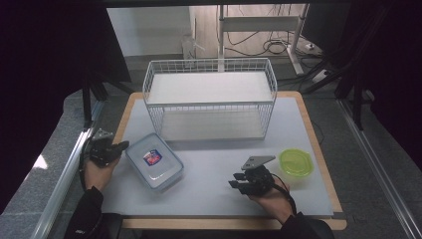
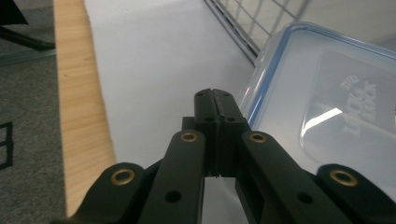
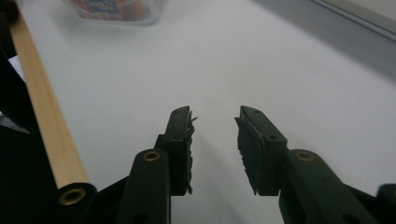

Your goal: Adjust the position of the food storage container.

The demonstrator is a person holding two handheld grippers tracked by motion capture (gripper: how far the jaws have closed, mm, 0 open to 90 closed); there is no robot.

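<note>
A clear rectangular food box with a blue-rimmed lid (image 1: pixel 154 161) lies on the white mat, left of centre. My left gripper (image 1: pixel 123 146) rests just beside its left edge, jaws pressed together with nothing between them; in the left gripper view the shut tips (image 2: pixel 214 93) sit next to the box lid (image 2: pixel 327 112). My right gripper (image 1: pixel 235 183) hovers low over the mat near the front, pointing left, jaws apart and empty (image 3: pixel 215 119). A round yellow-green lidded container (image 1: pixel 295 162) stands just right of that hand. The clear box (image 3: pixel 116 11) appears far ahead in the right gripper view.
A white wire two-tier rack (image 1: pixel 209 97) stands at the back of the mat (image 1: pixel 214 164). The wooden table edge (image 1: pixel 318 144) frames the mat. Metal rails run along both sides of the table. Cables and a stand lie on the floor behind.
</note>
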